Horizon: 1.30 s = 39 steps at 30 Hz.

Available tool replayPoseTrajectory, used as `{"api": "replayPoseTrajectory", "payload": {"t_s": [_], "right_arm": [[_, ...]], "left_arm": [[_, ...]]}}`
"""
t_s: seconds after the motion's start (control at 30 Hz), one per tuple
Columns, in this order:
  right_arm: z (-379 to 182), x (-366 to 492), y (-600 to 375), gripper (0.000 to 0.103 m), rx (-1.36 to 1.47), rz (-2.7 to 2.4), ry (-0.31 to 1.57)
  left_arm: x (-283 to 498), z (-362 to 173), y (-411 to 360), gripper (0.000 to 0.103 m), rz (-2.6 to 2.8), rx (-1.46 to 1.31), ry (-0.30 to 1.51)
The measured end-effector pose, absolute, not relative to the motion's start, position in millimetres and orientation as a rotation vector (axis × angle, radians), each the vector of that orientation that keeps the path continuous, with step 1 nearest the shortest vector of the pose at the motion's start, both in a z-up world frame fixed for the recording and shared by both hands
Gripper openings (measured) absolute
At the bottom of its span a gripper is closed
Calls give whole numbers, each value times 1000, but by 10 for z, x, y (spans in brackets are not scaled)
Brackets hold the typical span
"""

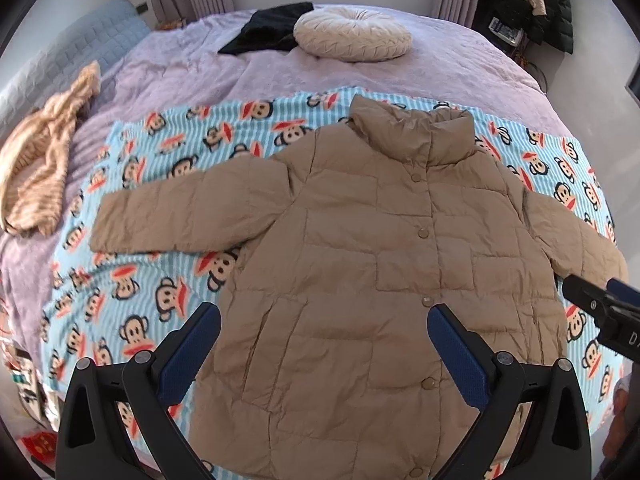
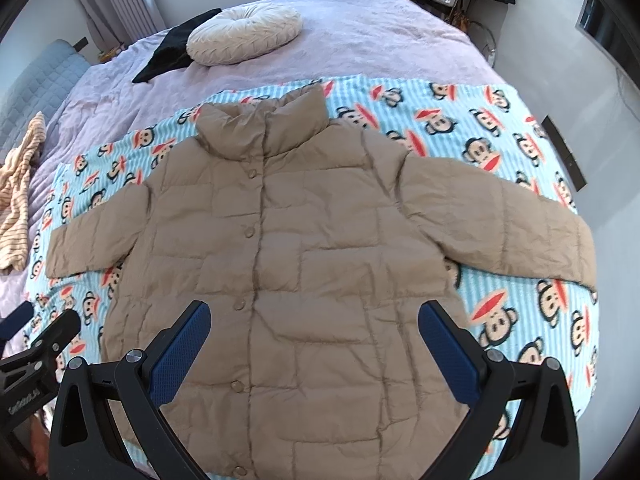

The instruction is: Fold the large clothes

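- tan puffer jacket [image 1: 360,264] is lying flat mid-frame on the monkey blanket [image 1: 160,280], sleeves out, nothing folded yet
- left gripper [image 1: 324,344] and right gripper [image 2: 314,340] are hovering with fingers wide apart, gripping nothing

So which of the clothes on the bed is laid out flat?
The tan puffer jacket on the monkey blanket. The striped top is crumpled and the black garment is bunched by the round cushion.

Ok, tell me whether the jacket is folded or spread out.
Spread out. The jacket lies flat, front up and buttoned, on the monkey blanket, both sleeves stretched sideways, nothing folded over.
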State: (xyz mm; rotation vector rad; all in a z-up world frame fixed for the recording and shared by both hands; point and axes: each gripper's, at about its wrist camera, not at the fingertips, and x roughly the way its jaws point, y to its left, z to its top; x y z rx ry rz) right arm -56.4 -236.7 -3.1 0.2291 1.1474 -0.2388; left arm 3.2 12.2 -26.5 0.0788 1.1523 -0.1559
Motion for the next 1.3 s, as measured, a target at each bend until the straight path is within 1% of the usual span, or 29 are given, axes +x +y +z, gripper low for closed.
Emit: {"api": "replayPoseTrajectory", "payload": {"t_s": [0.13,0.37,0.5,0.7,1.0,1.1,1.2,1.3], "right_arm": [[-118,-559,-2201,103,230,-214,1165],[-332,-434,-1807,103,250,-186,1187],[-576,-306,-1464,103,320,-136,1292],[-945,-148,-849,103,333,-99,1342],[-1468,119,-332,103,356,-45,1398],[-1515,190,-249,103,364,-24,1386],[-1535,312,-192,103,375,4,1351],[-1554,502,-169,103,387,29,1307]], "left_arm": [[117,-387,314,103,-185,16,1175],[431,-826,976,103,-188,-120,1233],[621,-1084,1389,103,-190,-187,1249],[1049,-1621,2106,103,-218,-362,1249],[1702,-2400,2809,103,-222,-648,1217],[1862,-2468,2974,103,-203,-692,1183],[2033,-2420,3146,103,-176,-691,1116],[2208,-2439,3306,103,-133,-679,1088]]}}
